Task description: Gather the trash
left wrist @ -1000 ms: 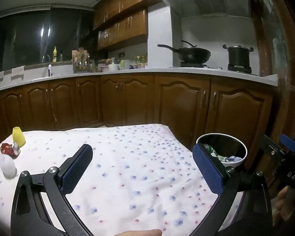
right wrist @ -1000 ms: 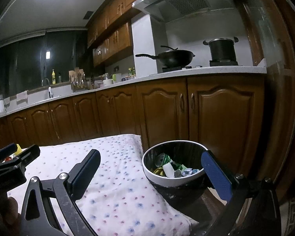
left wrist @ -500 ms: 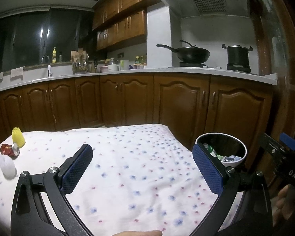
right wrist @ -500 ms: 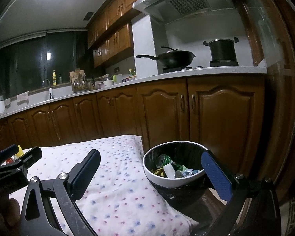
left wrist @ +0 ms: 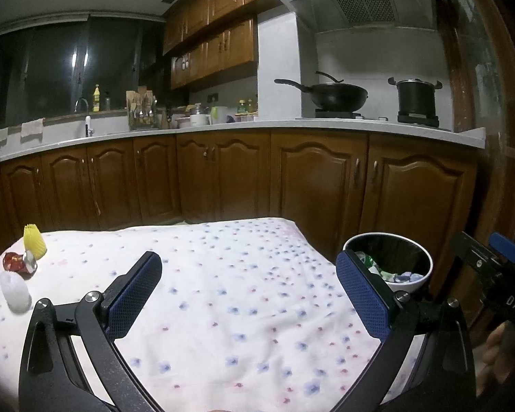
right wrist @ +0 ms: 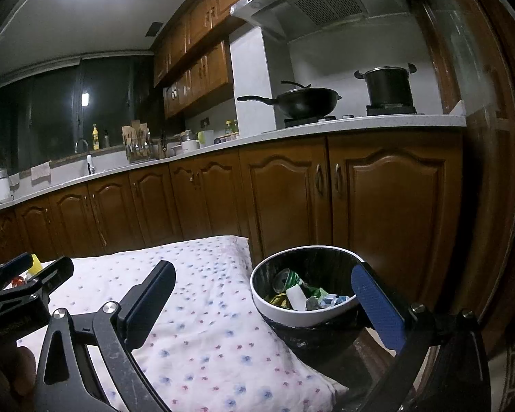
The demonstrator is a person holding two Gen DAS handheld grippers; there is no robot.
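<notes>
Brown kitchen cupboards are seen along the back, with a black wok and a black pot set on the stove. Closer in, a table is covered with a white cloth dotted with small blue and pink flowers.

Three bits of trash are seen at the far left side of the table. A yellow paper cup is stood nearest the cupboards. A red wrapper is laid just beside it, and a white foam net is laid just in front of that.

A trash bin with a white rim is placed off the right end of the table, low down by the cupboards. A green can and crumpled scraps are seen inside it.

The left gripper is held over the middle of the table. Its fingers are spread wide, and nothing is held between them. The right gripper is held near the bin. Its fingers are spread wide too, and nothing is pinched.
</notes>
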